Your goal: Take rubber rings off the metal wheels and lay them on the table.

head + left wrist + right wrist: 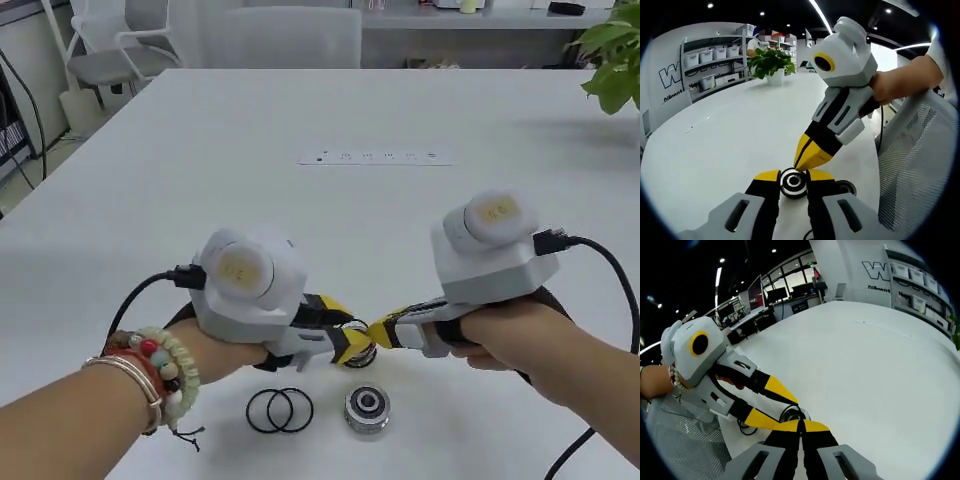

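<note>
Progress looks past halfway: two rubber rings point(280, 410) lie overlapping on the bench point(300, 200), just on my side of the left hand-held gripper point(793, 176), beside a metal wheel point(367, 410) that looks bare, flat, axle up. That hand-held gripper is clamped across a second wheel point(793, 185), which I judge carries its black ring; its axle runs roughly along those jaws. The right hand-held gripper point(800, 426) has its jaws together, tips at that wheel's rim.
</note>
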